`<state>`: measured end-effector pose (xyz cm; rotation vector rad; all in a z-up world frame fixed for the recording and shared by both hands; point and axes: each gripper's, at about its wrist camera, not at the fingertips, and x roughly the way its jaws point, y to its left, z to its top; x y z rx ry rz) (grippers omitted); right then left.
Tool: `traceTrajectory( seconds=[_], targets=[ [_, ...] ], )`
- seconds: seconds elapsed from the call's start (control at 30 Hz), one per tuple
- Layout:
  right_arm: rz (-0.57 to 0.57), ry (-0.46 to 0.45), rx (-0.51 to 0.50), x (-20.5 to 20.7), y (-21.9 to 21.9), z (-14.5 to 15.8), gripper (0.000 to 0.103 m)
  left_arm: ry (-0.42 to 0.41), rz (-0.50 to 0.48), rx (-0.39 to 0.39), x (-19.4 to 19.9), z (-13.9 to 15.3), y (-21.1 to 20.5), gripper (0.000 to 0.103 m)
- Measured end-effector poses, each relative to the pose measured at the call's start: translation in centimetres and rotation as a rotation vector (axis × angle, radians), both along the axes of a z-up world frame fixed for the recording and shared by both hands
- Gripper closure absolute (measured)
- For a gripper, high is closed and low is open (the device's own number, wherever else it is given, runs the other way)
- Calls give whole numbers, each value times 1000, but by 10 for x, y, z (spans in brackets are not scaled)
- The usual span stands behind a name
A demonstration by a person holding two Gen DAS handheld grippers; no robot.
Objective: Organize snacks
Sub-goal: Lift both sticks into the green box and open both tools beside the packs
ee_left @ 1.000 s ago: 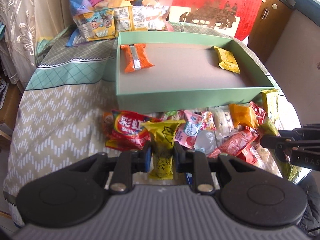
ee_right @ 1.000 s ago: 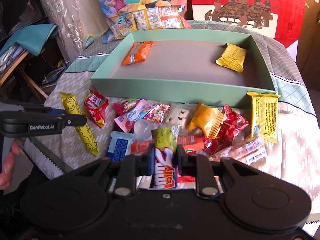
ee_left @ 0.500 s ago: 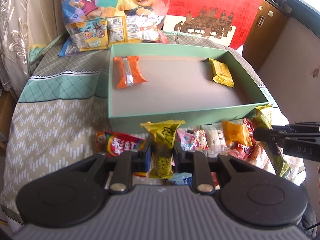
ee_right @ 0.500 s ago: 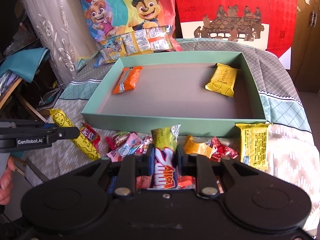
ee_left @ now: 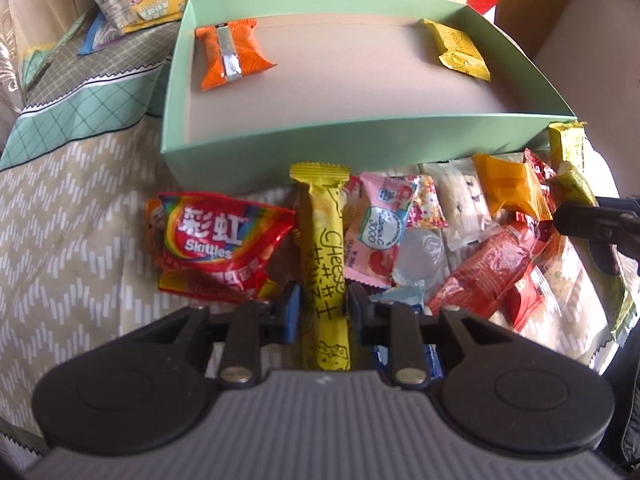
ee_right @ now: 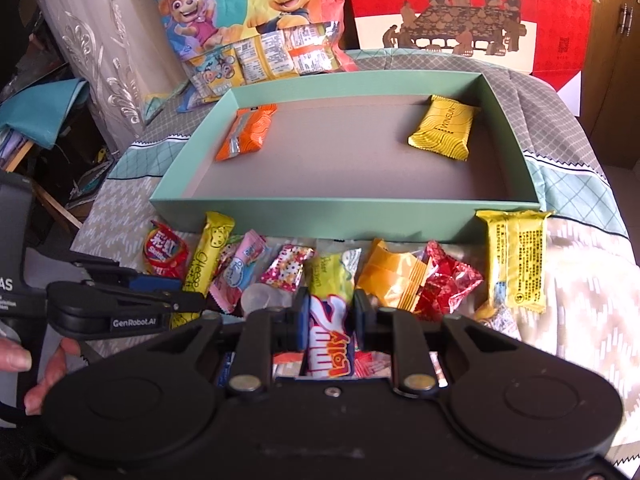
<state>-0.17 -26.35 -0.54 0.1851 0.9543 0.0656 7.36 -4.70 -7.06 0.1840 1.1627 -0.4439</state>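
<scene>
Right now my left gripper (ee_left: 320,308) has the yellow cheese stick (ee_left: 325,248) between its fingers; the jaws have just been easing apart a little, and I cannot tell whether the pads press the wrapper or only flank it. The stick lies lengthwise over the snack pile, its far end touching the near wall of the green box (ee_left: 360,148), with the Skittles bag (ee_left: 216,244) just to its left and a pink packet (ee_left: 376,232) just to its right. My right gripper (ee_right: 326,312) is pinched on a blue and red Lolly bar (ee_right: 329,332), held over the near edge of the same pile. Inside the box, an orange packet (ee_right: 246,132) sits in the far left corner and a yellow packet (ee_right: 444,126) in the far right corner, well apart. A long yellow bar (ee_right: 516,256) lies by the box's near right corner. Part of my left hand (ee_right: 44,364) shows at the near left edge.
</scene>
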Motion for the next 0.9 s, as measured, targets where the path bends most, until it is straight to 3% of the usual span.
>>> traceTrajectory(
  seconds=[0.2,0.3,0.37,0.57,0.7,0.9],
  targets=[
    [-18,14,13,1,-5,-7,82,-13,4,29,4,-7,-5,76],
    [-21,15,16,0,-4,-8,82,-33,12,38,-2,-4,-4,82],
    [-21,14,14,-1,-4,-8,82,-71,6,48,-10,6,-5,82],
    [-30,-9,23,5,-12,3,82,-97,23,-20,-8,47,7,82],
    [-43,-33,23,22,-19,13,82,-108,38,-75,18,69,8,82],
    [-80,-58,42,82,-39,27,82,-122,65,-85,88,80,-10,82]
  ],
)
